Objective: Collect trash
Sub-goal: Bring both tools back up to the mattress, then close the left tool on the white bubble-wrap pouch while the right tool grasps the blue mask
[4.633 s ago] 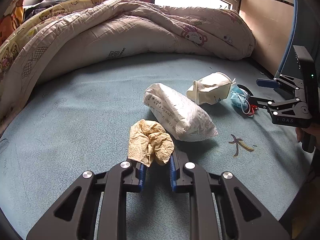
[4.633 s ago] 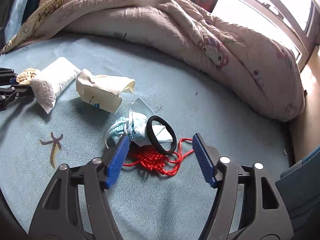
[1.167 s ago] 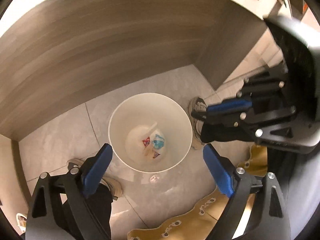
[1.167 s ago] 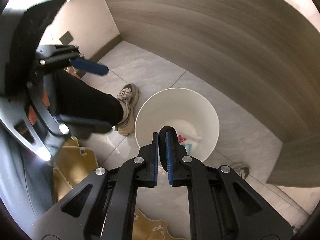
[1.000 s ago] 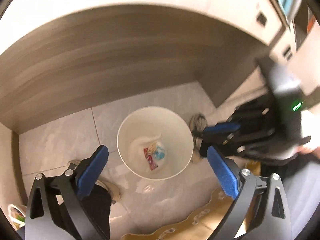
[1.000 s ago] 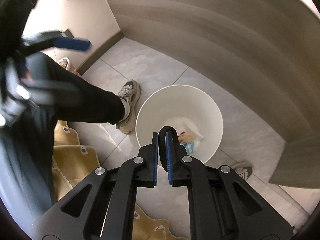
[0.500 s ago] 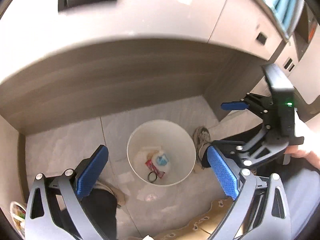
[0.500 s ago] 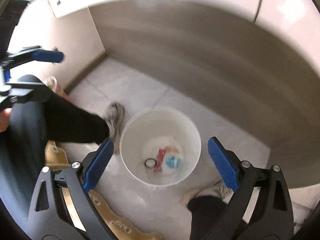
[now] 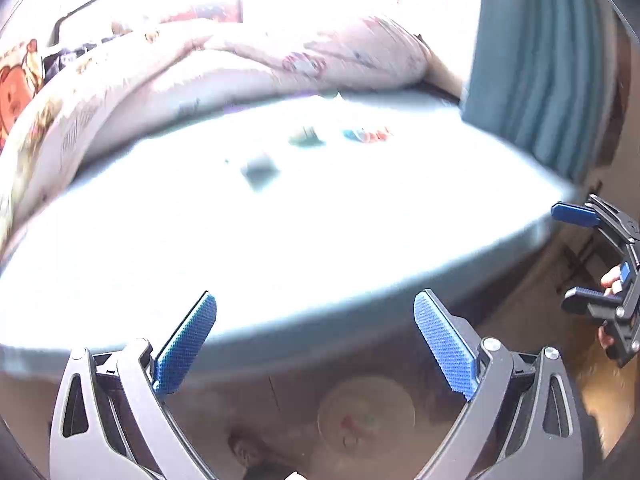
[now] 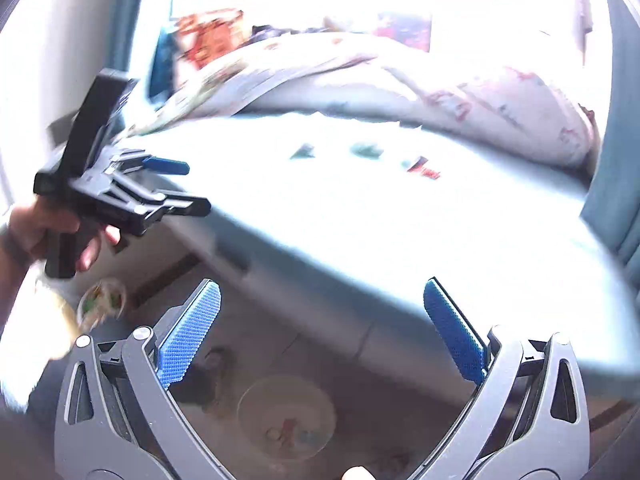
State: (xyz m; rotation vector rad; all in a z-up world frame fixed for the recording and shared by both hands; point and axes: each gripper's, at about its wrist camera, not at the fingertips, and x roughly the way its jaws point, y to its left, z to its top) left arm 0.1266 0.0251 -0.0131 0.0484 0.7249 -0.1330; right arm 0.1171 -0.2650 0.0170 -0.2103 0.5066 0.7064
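Note:
Both views are blurred and overexposed. My left gripper [image 9: 316, 340] is open and empty above the floor by the bed edge; it also shows in the right wrist view [image 10: 176, 188]. My right gripper [image 10: 320, 328] is open and empty; it also shows at the right of the left wrist view [image 9: 568, 256]. The white bin [image 9: 366, 416] with trash in it stands on the floor below, also in the right wrist view [image 10: 286, 420]. On the pale blue bed [image 9: 280, 232] lie a white packet [image 9: 260, 166], a crumpled cup [image 9: 304, 136] and a blue mask with red cord [image 9: 366, 135].
A rumpled quilt [image 9: 240, 68] lies along the far side of the bed. A teal curtain [image 9: 532, 64] hangs at the right. A shoe [image 10: 218, 364] sits on the floor by the bin. A bowl-like object [image 10: 102, 302] lies on the floor at left.
Both grippers have swung up from looking down into the bin to facing the bed. The bin now sits low in both views. Both stay open.

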